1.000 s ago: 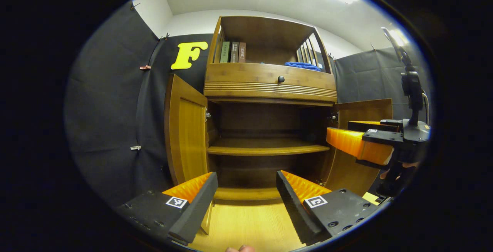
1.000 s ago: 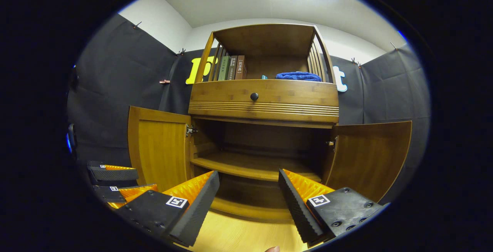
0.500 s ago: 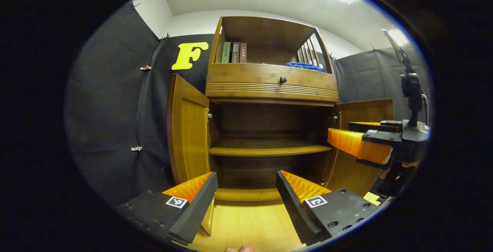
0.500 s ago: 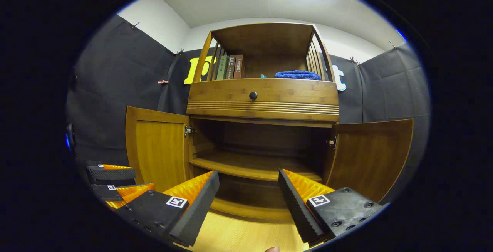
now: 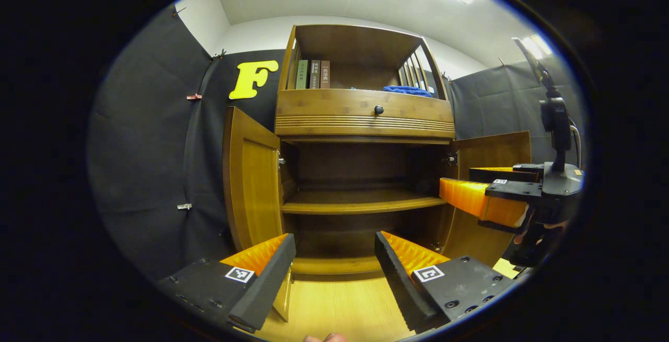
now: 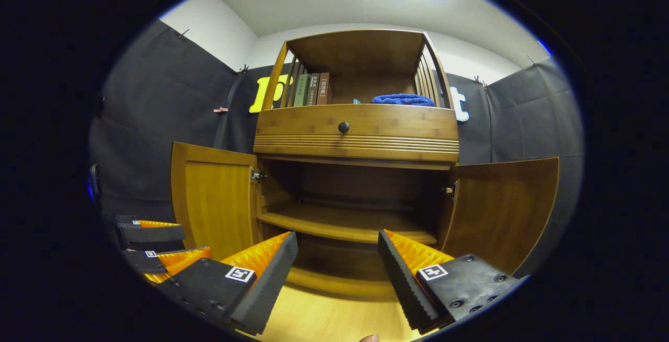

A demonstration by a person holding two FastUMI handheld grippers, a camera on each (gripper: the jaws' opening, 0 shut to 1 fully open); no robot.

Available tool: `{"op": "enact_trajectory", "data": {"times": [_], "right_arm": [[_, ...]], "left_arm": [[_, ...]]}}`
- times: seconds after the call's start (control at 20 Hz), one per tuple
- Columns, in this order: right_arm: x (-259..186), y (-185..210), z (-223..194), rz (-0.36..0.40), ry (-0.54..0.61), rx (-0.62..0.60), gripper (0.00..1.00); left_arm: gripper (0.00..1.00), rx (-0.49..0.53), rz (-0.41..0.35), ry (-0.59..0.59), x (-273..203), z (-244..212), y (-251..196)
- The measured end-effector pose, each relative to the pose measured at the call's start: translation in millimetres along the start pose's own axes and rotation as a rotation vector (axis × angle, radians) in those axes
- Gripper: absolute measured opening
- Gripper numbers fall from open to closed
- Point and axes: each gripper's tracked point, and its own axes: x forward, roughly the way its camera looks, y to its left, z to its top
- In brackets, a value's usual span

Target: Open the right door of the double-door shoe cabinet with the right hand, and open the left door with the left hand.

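1. Two doors, left door and right door, stand swung wide ahead of the tongs, so the shoe cabinet looks finished.
2. Left gripper and right gripper gape, holding nothing (both clear of the wood).

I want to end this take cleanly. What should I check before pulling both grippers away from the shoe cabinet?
1. Left door swung open: ok.
2. Right door swung open: ok.
3. Left gripper jaws open, holding nothing: ok.
4. Right gripper jaws open, clear of the doors: ok.
5. Inner shelf bare, nothing to snag: ok.
6. Space behind the person for backing off: cannot tell.
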Motion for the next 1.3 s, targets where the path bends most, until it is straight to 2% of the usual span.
{"op": "enact_trajectory", "data": {"times": [0.1, 0.15, 1.3], "right_arm": [[-1, 0, -1, -0.004, 0.002, 0.002, 1.0], [-1, 0, -1, -0.005, 0.003, 0.002, 0.98], [2, -6, 7, -0.007, -0.019, -0.018, 0.98]], "left_arm": [[0.95, -0.001, -0.004, 0.003, -3, -1, 2], [0.95, 0.0, -0.005, 0.003, -3, -1, 2], [0.95, 0.018, -0.001, -0.013, -2, 4, 2]]}}
